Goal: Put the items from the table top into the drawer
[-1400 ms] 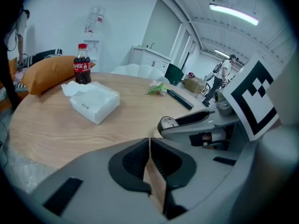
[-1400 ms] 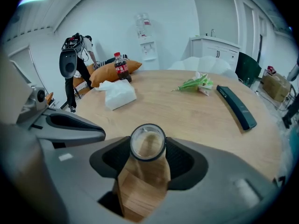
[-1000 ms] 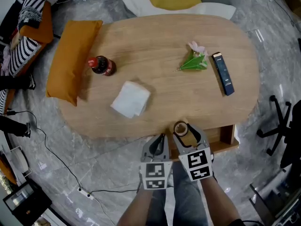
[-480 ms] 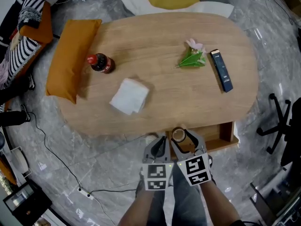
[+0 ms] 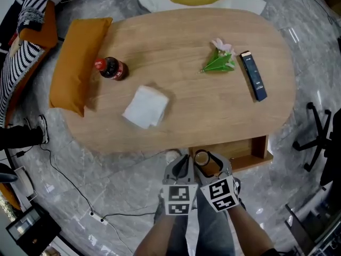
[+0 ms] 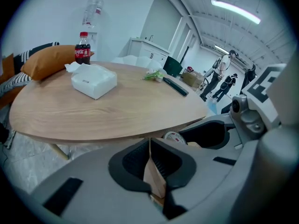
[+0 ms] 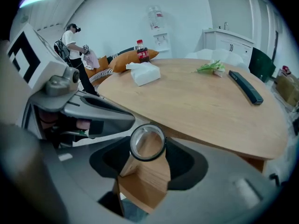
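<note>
Grey marbled floor surrounds the oval wooden table (image 5: 197,111), and four things are still on top of it. From the left, an orange cushion (image 5: 74,63) overhangs the edge. A cola bottle (image 5: 111,69) stands just beside it, and a white tissue pack (image 5: 145,106) lies a little nearer to me.

At the near edge, the left gripper (image 5: 183,160) has its jaws together with nothing between them, and it sits idle close against its neighbour. The right gripper (image 5: 210,160) is clamped on a tape roll (image 7: 131,143), with the ring held upright between the two pads.

A second ago that roll was level with the table's rim. Since then I have drawn both hands back and slightly down, so it now hangs off the table and above the left end of the open drawer (image 5: 242,152). The grip has not changed width in that time.

I judge this item is at the point of release. What's left is lowering it a bit more and opening the pads, taking care the ring doesn't roll out over the low front.

Further right, a green flower sprig (image 5: 219,62) and a dark remote (image 5: 253,81) lie near each other on the table, untouched. Along with the bottle and tissues, they still have to go in.
</note>
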Tool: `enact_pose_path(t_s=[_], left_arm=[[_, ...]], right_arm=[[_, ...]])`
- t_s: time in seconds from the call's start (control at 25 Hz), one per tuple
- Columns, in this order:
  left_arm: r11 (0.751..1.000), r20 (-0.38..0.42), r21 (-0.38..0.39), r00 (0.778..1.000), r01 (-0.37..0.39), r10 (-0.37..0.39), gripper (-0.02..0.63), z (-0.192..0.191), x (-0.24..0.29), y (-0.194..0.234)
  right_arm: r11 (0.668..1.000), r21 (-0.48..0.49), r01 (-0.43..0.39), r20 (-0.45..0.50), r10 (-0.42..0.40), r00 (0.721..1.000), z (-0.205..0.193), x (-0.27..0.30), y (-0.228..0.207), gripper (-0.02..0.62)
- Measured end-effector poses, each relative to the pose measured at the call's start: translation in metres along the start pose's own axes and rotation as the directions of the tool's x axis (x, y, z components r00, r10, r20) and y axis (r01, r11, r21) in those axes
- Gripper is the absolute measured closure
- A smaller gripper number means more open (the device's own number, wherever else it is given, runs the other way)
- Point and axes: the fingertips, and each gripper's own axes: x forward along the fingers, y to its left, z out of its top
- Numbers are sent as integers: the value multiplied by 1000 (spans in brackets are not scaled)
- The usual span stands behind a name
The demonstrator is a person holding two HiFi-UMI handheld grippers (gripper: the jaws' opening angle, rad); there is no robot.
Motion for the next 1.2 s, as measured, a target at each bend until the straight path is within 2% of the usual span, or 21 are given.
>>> enact_pose_path(t_s=[0.28,0.68,1.2], left_arm=[[1000,-17,4,1000,-1,1,594,-8,8,7],[1000,-40,-3,999,2,-2,594,-20,21,11],[999,-55,4,998,33,-32,594,-17,40,-1]], right_arm=[[1000,12,14,-35,-13,999,-19,18,-7,364],[995,82,53,-66,-48,997,-33,35,-20,364],[988,134,76,-56,-69,996,-35,52,-38,364]])
